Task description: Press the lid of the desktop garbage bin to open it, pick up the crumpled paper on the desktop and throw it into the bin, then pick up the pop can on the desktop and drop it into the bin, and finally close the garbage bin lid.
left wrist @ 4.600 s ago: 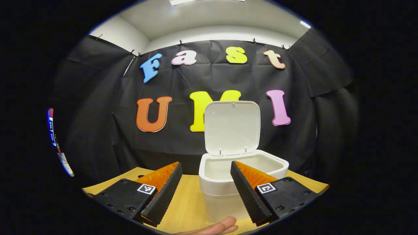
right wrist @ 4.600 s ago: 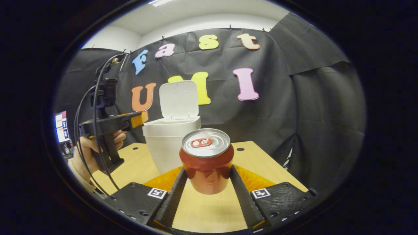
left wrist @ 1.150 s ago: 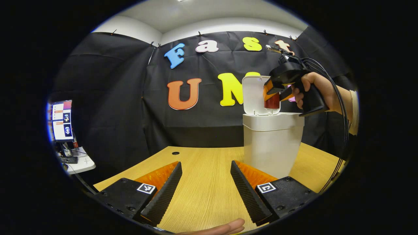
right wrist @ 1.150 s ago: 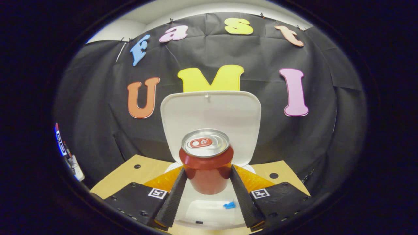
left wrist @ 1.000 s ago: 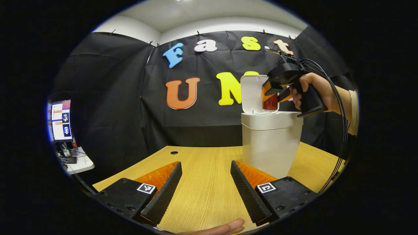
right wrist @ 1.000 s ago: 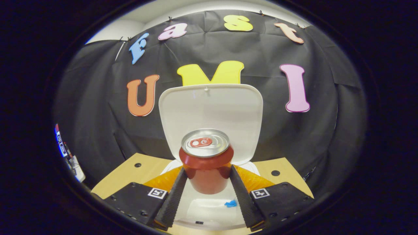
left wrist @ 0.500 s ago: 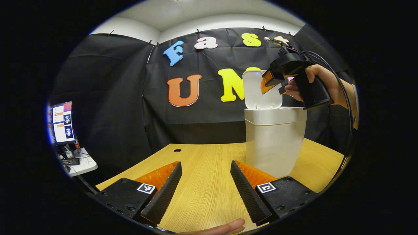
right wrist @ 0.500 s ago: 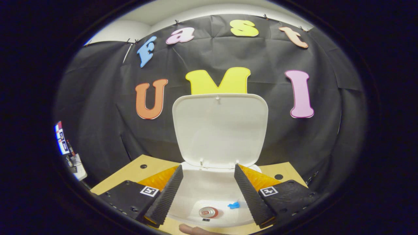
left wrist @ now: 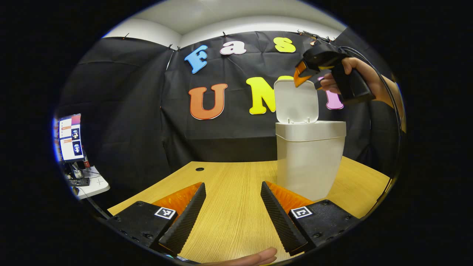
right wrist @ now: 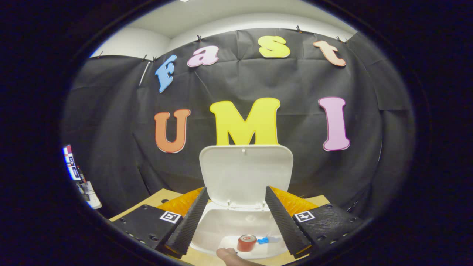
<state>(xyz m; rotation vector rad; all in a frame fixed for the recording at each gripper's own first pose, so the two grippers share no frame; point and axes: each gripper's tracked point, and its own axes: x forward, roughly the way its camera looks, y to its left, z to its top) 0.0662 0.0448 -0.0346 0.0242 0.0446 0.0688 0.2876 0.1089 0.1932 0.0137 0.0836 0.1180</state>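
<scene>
Right tool [right wrist: 232,218] gapes above bin [right wrist: 236,225]; pop can [right wrist: 246,243] inside, partly hidden.

Black cloth wall [left wrist: 129,111], wooden table [left wrist: 229,192], white ceiling [left wrist: 221,14] overhead

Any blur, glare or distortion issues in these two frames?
Left gripper view: sharp, even lighting; fisheye bows the table edge; the bin is crisp. Right gripper view: also sharp, no motion blur; the lid is bright but not blown out; the can deep in the bin is small yet readable.
</scene>
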